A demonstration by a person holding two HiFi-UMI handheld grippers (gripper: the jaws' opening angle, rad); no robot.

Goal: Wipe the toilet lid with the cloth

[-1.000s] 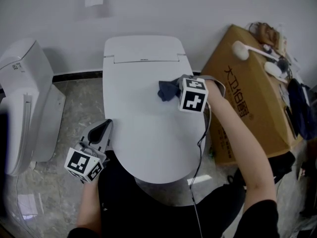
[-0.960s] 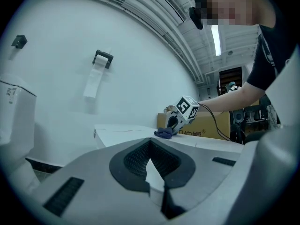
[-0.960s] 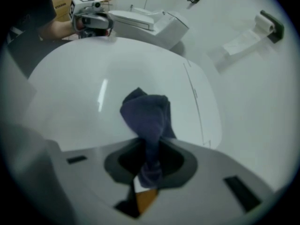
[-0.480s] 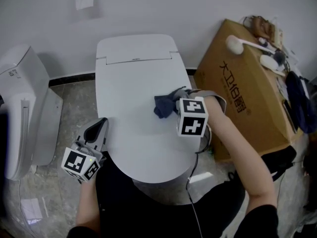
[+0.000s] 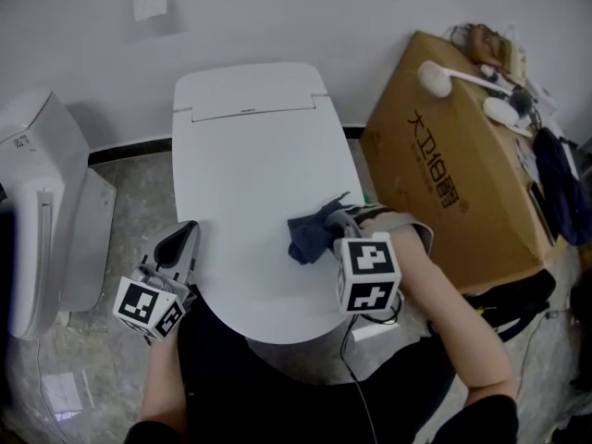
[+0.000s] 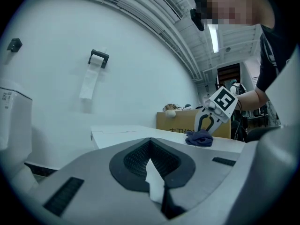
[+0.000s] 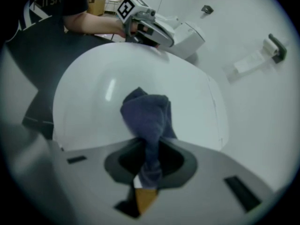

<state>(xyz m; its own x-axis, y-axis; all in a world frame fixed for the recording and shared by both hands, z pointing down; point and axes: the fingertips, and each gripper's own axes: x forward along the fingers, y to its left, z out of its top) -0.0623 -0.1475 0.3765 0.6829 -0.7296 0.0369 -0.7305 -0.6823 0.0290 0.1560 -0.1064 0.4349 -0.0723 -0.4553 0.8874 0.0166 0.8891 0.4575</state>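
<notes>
At the front of the scene, closest to the person, the left gripper is held beside the left front rim of the toilet lid; contact with the rim cannot be confirmed. Its own view shows the jaws brought together with nothing between them, and its marker cube faces the head camera. To the right, the right gripper sits over the front right part of the lid, with its jaws pointing toward the lid centre. The right gripper view shows those jaws clamped on a fold of the cloth. This dark blue cloth is bunched, and its free portion rests on the lid surface just ahead of the jaw tips. From the head view, the cloth lies on the lid's right front area, close to the right rim. The lid is white, closed and flat. Its rear unit stands against the white wall. Marbled floor tile shows to the left of the toilet. A second white toilet fixture stands at the far left. A cardboard box stands just beside the toilet on the right, with assorted items on top of it. A toilet-roll holder is fixed to the wall.
</notes>
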